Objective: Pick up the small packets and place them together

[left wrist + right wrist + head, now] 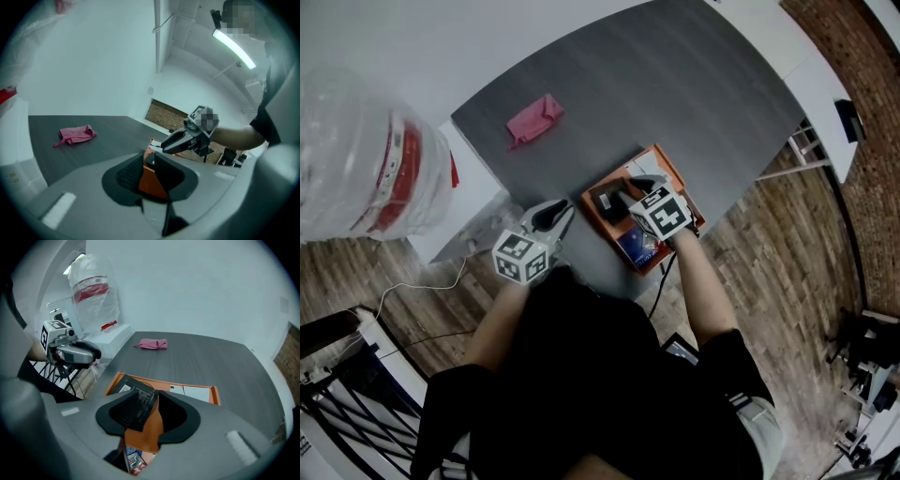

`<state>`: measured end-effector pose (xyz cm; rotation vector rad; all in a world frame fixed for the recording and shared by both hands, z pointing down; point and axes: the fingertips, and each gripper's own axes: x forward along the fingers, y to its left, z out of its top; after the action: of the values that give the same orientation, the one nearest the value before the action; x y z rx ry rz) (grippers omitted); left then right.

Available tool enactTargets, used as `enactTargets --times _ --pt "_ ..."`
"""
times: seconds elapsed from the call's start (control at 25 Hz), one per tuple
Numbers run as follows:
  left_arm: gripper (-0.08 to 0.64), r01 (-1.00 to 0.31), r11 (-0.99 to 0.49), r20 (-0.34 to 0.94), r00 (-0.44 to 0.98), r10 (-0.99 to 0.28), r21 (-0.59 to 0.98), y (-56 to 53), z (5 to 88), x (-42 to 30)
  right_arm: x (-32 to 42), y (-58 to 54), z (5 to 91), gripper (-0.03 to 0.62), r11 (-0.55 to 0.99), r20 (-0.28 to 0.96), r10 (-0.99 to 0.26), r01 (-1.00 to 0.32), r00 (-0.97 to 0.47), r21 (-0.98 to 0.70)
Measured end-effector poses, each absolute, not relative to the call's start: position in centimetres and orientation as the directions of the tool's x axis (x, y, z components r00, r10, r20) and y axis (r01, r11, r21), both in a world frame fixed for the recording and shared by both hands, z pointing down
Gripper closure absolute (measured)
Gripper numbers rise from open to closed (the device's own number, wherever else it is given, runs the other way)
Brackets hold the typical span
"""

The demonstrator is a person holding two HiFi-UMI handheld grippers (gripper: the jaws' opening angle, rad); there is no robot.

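Desk (675,94): dark grey, carries everything. Clear plastic bag (356,159) with red print stands off its left corner. Orange tray (671,165) sits at the near edge; pink cloth (534,119) lies well apart, further in.

Right tool (151,398) is over the tray, jaws narrowly apart. The black packet (135,386) in the tray lies against its left pad, and bare tray shows on the other side.

Left tool (149,160) hangs beside the tray, moderately wide and empty.

White packets (197,391) lie along the tray's far side. A blue packet (636,246) sits at the near end.
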<state>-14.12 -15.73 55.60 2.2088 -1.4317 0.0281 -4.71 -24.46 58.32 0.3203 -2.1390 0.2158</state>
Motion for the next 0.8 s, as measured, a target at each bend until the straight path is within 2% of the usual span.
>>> enactTargets --times 0.08,0.16,0.4,0.8 --pt "0.488 -0.860 -0.320 0.283 0.446 -0.849 0.397 -15.7 55.6 -14.1 -4.5 -24.7 58.4 0.427 0.950 0.836 -0.168 -0.312 -0.522 -0.003" --pt "0.486 -0.860 -0.323 0.283 0.449 -0.848 0.395 -15.7 55.6 -14.1 -4.4 -24.9 58.3 0.420 0.947 0.825 -0.187 -0.321 -0.533 0.008" --pt "0.488 -0.849 -0.359 0.275 0.478 -0.834 0.387 -16.3 55.4 -13.1 -3.4 -25.1 57.0 0.422 0.929 0.789 -0.213 -0.369 -0.576 -0.018" --pt "0.488 -0.787 -0.494 0.245 0.595 -0.766 0.369 -18.2 54.4 -8.3 2.6 -24.9 56.0 0.426 0.863 0.783 -0.304 -0.506 -0.543 -0.016"
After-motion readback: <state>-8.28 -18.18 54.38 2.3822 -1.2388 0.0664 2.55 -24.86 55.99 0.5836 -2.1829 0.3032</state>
